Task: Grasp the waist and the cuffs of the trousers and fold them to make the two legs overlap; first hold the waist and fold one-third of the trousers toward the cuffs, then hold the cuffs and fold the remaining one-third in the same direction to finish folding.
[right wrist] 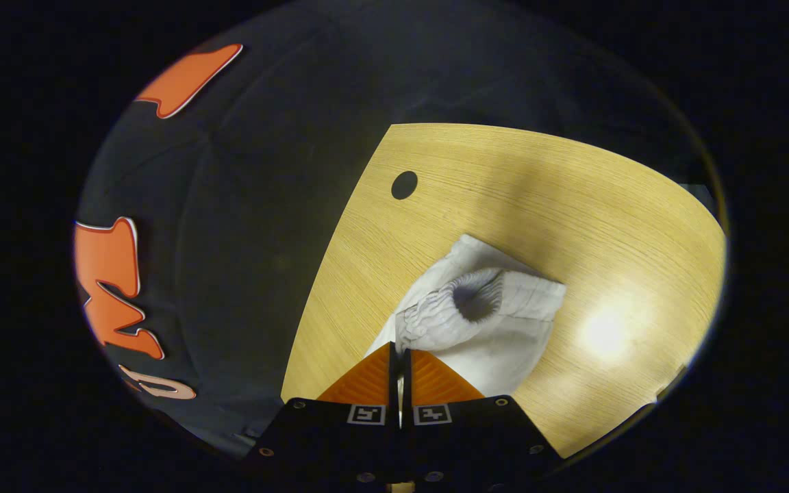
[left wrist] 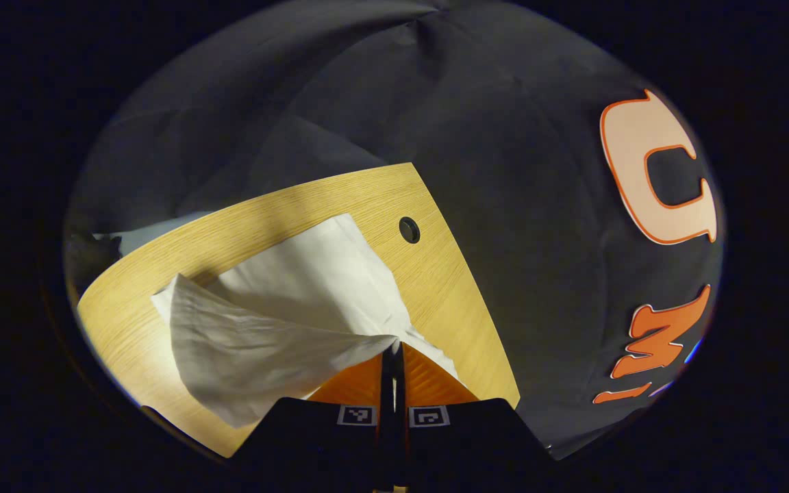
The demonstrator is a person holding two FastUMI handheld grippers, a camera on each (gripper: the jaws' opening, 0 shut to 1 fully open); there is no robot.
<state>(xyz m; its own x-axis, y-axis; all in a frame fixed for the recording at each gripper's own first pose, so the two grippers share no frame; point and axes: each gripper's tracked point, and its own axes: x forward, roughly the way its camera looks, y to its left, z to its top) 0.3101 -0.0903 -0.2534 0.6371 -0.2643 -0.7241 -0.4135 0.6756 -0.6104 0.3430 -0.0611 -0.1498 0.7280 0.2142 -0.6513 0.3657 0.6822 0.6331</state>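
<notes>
Trousers lie on the wooden table, white and soft; in the left gripper view the left gripper has its two fingers pressed close together on a pinch of cloth, which I judge to be the cuff end, since no gathered band shows there; from that pinch a flap of cloth rises off the table and hangs out to the left of the fingers, while the rest lies flat beyond, reaching toward the far edge near the small round hole.

In the right gripper view the right gripper has its fingers nearly closed too, with the trousers right at the tips; the stretchy waist, open like a little mouth, sits just past the fingers and a bit to the right; cloth seems to be caught between them, though the very tips hide how much.

So the long way of the trousers runs from one gripper to the other, cuffs at the left one, waist at the right one; each hand is nearest its own end; the next move, I think, must carry both ends sideways the same way, so that one leg lands on the other; if one hand goes faster, the cloth could twist.
</notes>
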